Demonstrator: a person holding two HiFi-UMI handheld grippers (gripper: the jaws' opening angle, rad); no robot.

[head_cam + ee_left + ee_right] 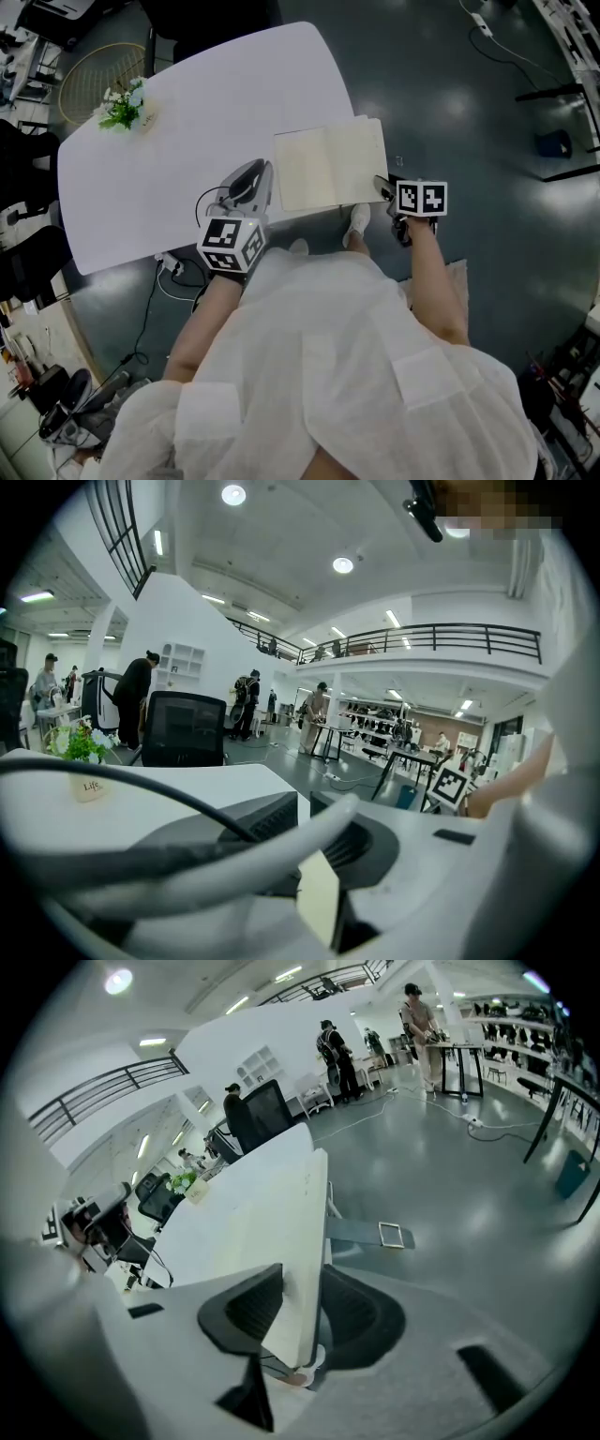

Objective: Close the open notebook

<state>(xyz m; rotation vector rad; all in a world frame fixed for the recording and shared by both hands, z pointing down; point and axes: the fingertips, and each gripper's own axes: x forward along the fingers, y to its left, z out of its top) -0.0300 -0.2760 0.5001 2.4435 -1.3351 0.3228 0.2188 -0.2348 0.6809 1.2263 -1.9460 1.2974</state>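
Note:
An open notebook (328,167) with cream pages lies at the near edge of the white table (187,122). My right gripper (382,187) is at the notebook's near right corner. In the right gripper view its two dark pads are shut on the right-hand leaf (281,1232), which stands raised on edge between them. My left gripper (258,178) rests at the notebook's left edge. In the left gripper view a cream sliver of the notebook (319,902) sits pinched between the close-set jaws, and a grey cable crosses in front.
A small pot of flowers (122,106) stands at the table's far left corner. A black office chair (183,728) is behind the table. Cables (173,272) lie on the dark floor beside the person's shoe (359,220). People stand further off in the hall.

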